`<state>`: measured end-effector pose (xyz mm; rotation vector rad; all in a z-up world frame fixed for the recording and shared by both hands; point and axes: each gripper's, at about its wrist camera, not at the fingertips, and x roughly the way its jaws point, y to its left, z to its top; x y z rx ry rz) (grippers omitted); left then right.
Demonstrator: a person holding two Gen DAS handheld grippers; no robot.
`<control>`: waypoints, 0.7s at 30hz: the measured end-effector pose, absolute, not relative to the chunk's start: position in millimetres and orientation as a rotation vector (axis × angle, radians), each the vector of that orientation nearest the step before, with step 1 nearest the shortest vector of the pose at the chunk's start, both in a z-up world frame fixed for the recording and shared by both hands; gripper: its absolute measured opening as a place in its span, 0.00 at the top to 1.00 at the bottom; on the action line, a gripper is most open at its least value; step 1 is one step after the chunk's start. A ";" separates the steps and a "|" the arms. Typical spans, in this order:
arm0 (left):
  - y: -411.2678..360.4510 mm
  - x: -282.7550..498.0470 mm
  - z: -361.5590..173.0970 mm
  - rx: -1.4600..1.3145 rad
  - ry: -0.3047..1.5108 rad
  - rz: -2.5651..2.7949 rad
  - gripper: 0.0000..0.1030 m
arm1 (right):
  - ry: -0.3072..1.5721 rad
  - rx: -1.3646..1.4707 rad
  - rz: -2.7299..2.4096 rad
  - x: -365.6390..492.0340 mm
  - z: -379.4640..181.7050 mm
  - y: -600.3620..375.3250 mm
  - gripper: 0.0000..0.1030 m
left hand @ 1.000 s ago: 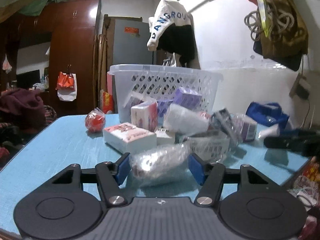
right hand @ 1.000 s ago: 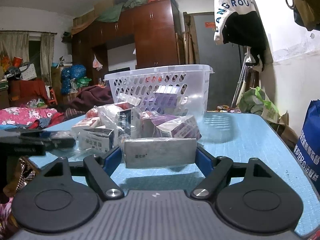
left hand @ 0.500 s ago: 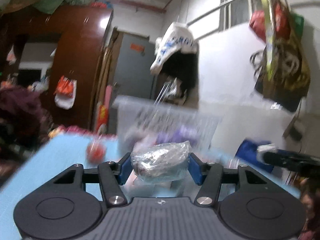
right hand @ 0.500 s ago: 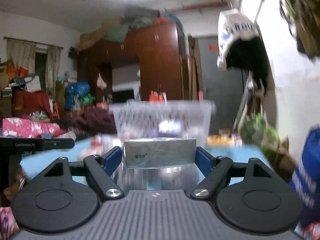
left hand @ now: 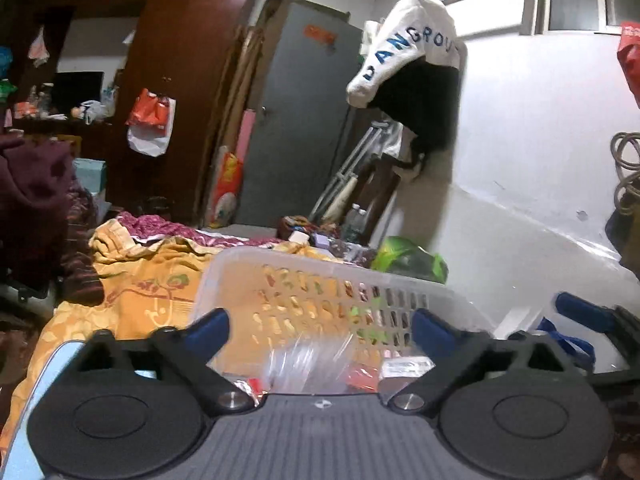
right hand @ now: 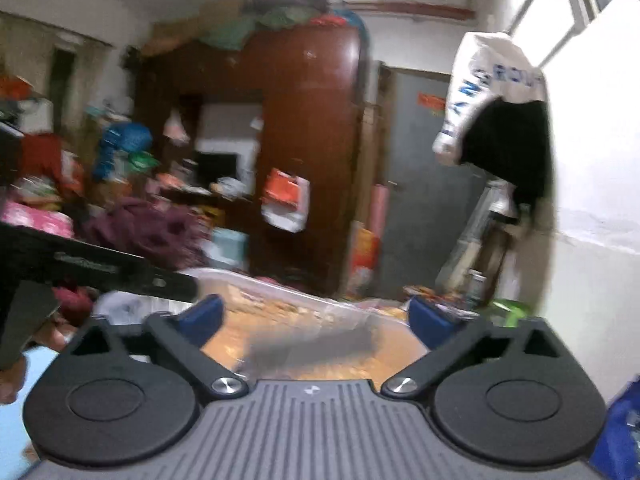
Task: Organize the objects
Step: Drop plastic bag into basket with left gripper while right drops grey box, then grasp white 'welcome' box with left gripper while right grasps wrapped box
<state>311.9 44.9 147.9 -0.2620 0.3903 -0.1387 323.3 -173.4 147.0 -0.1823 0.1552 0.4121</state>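
Observation:
My left gripper [left hand: 320, 330] is open above the white plastic basket [left hand: 344, 276]. The clear plastic-wrapped packet [left hand: 312, 360] is loose below the jaws, inside the basket among other packets. My right gripper [right hand: 316, 316] is open too, over the same basket [right hand: 280, 286]. The grey flat packet [right hand: 316, 346] is a blurred shape between and below its fingers, not touching them. The other gripper shows at the right edge of the left wrist view [left hand: 588, 316].
A blue table edge [left hand: 44, 376] lies at the lower left. An orange blanket [left hand: 140, 280] covers a bed behind the basket. A brown wardrobe [right hand: 304, 152] and a grey door [left hand: 296, 128] stand beyond. A white wall [left hand: 540, 184] is at the right.
Both grippers rose from the table and moved over the basket. Both opened: the wrapped packet left the left jaws and the grey packet left the right jaws.

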 end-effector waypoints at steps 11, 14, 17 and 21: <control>34.9 179.4 103.2 -0.012 0.296 -0.185 0.00 | 0.342 -0.084 0.497 224.9 73.0 -246.2 0.00; 40.7 171.3 79.4 -0.029 0.388 -0.136 0.00 | 0.445 -0.023 0.540 225.5 53.0 -256.0 0.00; 45.1 178.1 65.7 -0.052 0.464 -0.127 0.00 | 0.469 -0.054 0.504 228.1 45.8 -252.9 0.00; 52.8 190.2 58.4 -0.074 0.529 -0.088 0.03 | 0.509 -0.084 0.524 234.4 44.1 -246.3 0.13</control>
